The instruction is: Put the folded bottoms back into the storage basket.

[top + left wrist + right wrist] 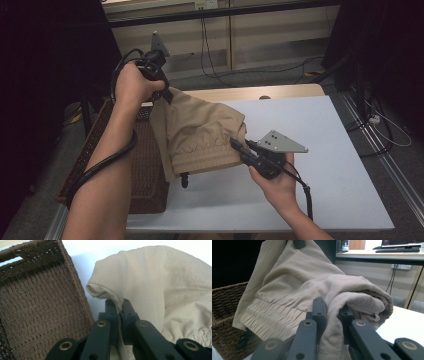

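A beige garment with an elastic waistband and a dark drawstring hangs in the air between my two grippers, over the left part of the table. My left gripper is raised high at the back left and is shut on a hemmed edge of the garment. The right gripper sits lower, toward the table's middle, shut on a thick fold of the garment. In the right gripper view the gathered waistband hangs to the left of the jaws.
A dark brown wicker basket stands at the table's left edge, beneath the hanging cloth; its woven wall is close to the left gripper. The white tabletop stretches to the right. Cables trail over the floor beyond the table.
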A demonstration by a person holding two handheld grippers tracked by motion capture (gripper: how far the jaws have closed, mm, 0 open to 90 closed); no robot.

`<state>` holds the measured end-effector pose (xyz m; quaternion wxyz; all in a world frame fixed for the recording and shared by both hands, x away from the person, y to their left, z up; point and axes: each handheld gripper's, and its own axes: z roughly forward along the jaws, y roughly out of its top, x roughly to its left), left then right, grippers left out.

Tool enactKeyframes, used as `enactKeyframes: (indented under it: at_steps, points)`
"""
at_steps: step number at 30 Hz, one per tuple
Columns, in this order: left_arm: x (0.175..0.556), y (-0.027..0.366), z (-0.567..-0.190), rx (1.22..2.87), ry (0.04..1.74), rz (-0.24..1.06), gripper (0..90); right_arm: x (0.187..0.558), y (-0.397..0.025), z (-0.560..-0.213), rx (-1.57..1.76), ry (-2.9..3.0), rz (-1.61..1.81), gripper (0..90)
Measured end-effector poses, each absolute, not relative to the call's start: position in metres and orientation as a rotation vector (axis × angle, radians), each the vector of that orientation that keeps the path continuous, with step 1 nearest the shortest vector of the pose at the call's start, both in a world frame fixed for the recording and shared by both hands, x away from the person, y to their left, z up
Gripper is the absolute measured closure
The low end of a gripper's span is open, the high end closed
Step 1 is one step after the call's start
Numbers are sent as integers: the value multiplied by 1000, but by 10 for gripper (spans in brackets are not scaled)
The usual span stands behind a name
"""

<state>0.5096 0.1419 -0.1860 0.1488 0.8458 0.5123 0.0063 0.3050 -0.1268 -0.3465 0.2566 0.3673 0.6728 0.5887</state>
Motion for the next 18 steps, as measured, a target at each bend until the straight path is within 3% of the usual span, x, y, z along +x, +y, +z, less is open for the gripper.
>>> enactKeyframes:
  at_steps: [18]
  points:
    - [511,174,-182,2370,1471,-2,871,310,-105,-338,953,1834,1607,807]
